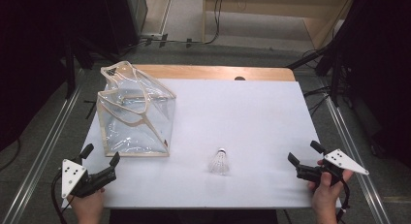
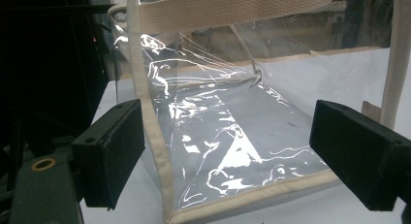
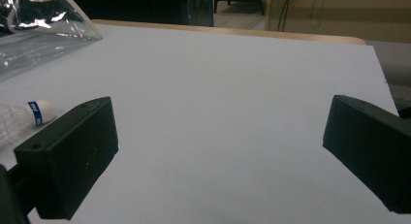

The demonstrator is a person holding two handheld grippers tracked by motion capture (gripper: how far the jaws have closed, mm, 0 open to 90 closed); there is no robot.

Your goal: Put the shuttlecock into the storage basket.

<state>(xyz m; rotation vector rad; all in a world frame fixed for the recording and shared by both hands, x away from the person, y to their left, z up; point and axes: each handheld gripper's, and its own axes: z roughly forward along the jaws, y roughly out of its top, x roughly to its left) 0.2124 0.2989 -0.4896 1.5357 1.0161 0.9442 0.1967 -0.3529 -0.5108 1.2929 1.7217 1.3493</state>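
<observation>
A clear plastic bag with beige webbing trim stands on the left of the white table, its top crumpled. A white shuttlecock lies on the table near the front middle. My left gripper is open just in front of the bag's near left corner; in the left gripper view the bag stands close between and beyond the wide-apart jaws. My right gripper is open at the front right, empty. In the right gripper view the shuttlecock lies at far left, partly behind the left jaw.
A wooden strip edges the table's far side. Dark equipment and cables flank the table on both sides. Metal rails run along the floor at left and right. Bare table surface spreads between the bag and the right gripper.
</observation>
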